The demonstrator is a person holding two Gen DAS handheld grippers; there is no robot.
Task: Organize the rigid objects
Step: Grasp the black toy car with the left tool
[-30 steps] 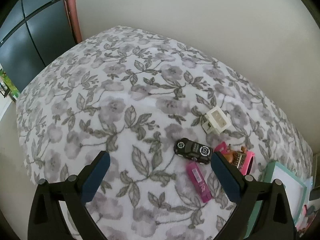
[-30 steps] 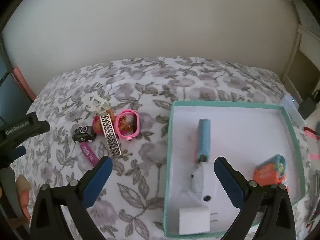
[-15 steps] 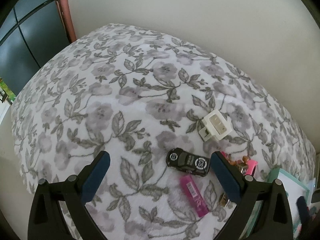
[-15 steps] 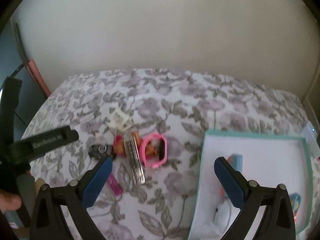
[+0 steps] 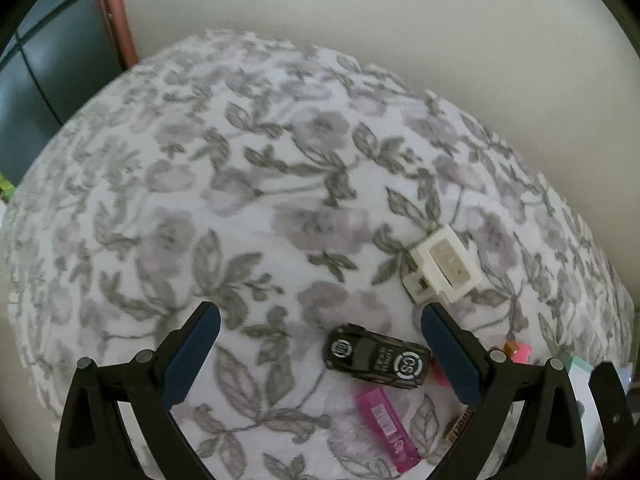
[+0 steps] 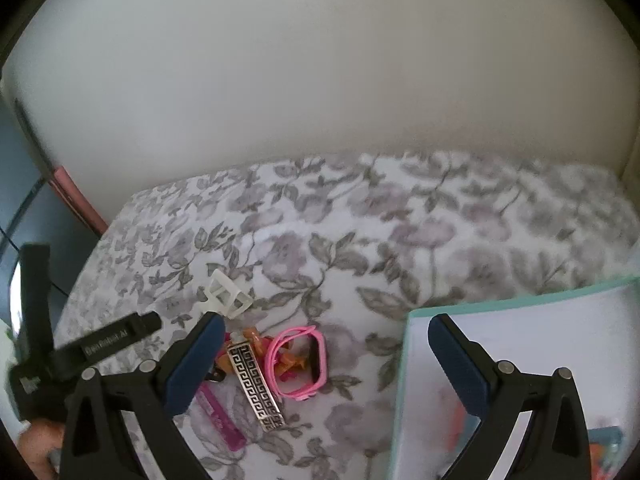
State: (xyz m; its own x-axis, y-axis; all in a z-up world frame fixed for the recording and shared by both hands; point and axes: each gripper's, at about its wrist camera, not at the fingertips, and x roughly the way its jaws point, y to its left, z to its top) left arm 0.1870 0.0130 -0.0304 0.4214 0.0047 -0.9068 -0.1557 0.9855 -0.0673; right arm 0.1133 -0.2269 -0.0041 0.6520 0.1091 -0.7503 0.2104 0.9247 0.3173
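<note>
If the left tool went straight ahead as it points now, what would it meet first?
Probably the black toy car, lying just inside the right finger of the open left tool; otherwise only floral bedspread. Depth is uncertain.

We take this for a home bedroom: a soft white bedspread printed with grey leaves and mauve flowers (image 5: 248, 216) fills the middle of both views and runs up against a plain cream wall (image 6: 320, 72) across the top. At the upper left of the left wrist view we see a dark glass pane in a reddish-brown frame (image 5: 60, 52), with household oddments scattered on the spread.
</note>
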